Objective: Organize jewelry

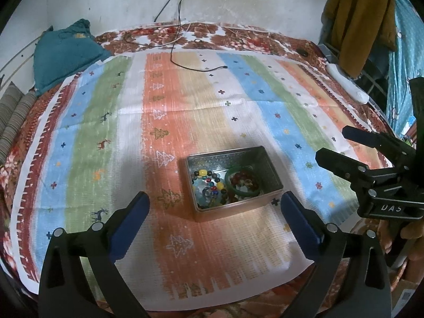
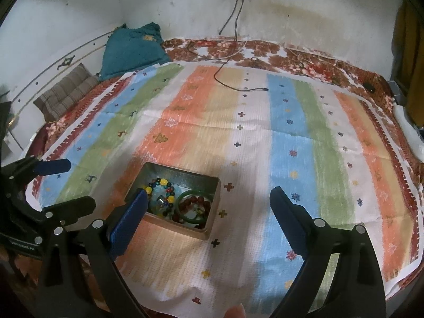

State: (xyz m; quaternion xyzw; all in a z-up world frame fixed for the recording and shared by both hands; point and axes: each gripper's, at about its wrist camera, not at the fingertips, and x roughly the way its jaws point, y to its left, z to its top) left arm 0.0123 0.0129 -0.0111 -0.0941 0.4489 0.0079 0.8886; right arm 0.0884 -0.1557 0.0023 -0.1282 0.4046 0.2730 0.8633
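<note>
Fingers on both grippers stand spread wide with nothing between them: the left gripper hangs just short of the metal tin, the right gripper beside and slightly over it. On the bed lies one striped cloth, and one tin sits on it, holding all the jewelry in sight. Inside I count one green bangle, one dark red bead bracelet lying within the bangle's ring, and at least one multicoloured bead strand; the tangle hides any more. Judging by this, the sorting looks nearly finished or not begun. To lift a piece cleanly, come down over the bangle's rim and close on that alone, keeping clear of the tin's wall
</note>
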